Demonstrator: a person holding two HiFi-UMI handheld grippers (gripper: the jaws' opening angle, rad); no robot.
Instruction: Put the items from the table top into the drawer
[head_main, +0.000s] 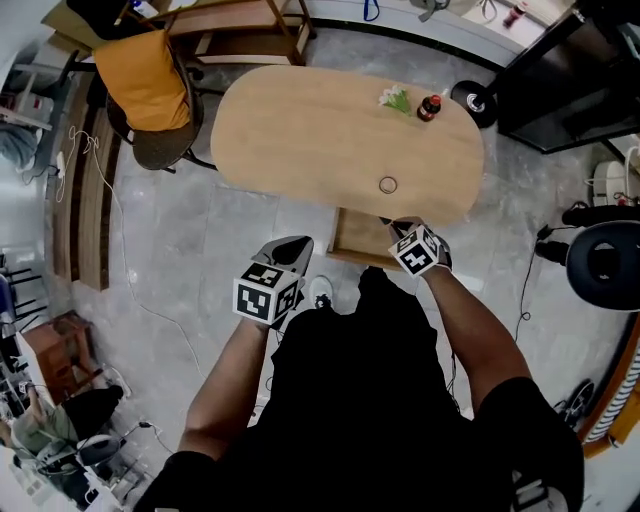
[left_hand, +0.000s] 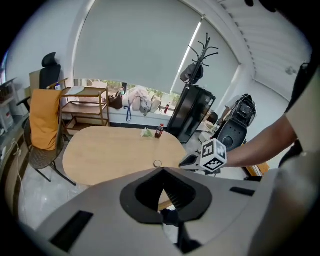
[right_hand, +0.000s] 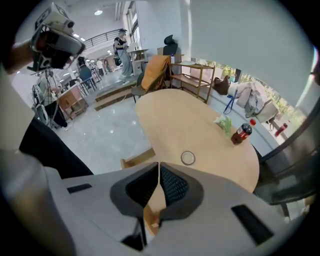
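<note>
While right gripper (right_hand: 158, 165) hovers, ring (right_hand: 188, 158) just beyond

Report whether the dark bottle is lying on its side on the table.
No: in the head view the bottle stands upright on the table, red cap on top, beside the green item.

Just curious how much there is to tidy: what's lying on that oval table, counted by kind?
Red-capped bottle: 1
Green and white item: 1
Small round ring: 1
Total: 3
</note>
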